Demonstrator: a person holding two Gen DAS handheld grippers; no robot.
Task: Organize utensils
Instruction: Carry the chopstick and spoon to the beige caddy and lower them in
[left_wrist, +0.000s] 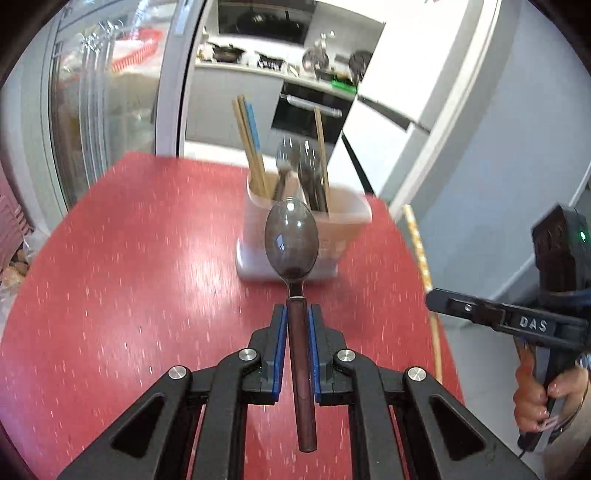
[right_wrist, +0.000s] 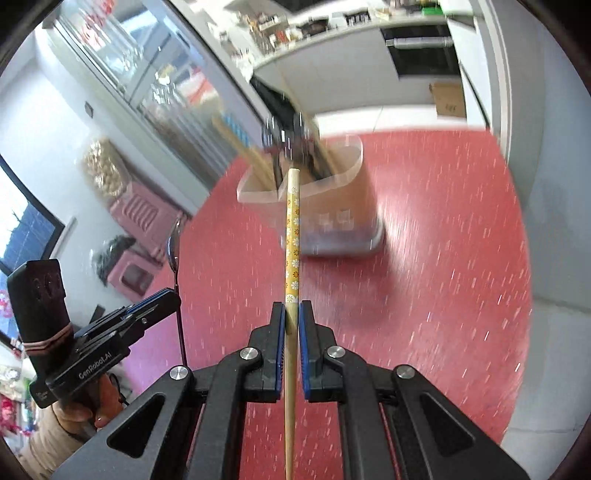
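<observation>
The left gripper (left_wrist: 297, 314) is clenched on a spoon (left_wrist: 291, 240), the blue pads pressed to either side of its dark handle. The spoon's long axis runs straight out along the fingers, bowl foremost, and the handle's end trails back between the gripper's arms. Beyond the bowl, farther off on the red table (left_wrist: 129, 258), stands the holder (left_wrist: 347, 218), a clear tub already stocked with chopsticks at its left and spoons in the middle. The bowl points at it, so the spoon appears to need turning before it can go in handle down.

To the right, the right gripper (right_wrist: 291, 314) is clamped on a chopstick (right_wrist: 293, 236) with a flowered orange end. This too lies along the fingers, its patterned tip aimed at the near rim of the holder (right_wrist: 354, 173), with the bare wooden length running back under the camera.

Both utensils are held off the table, just short of the tub. Neither hand looks clearly nearer; the blur makes that hard to tell.
</observation>
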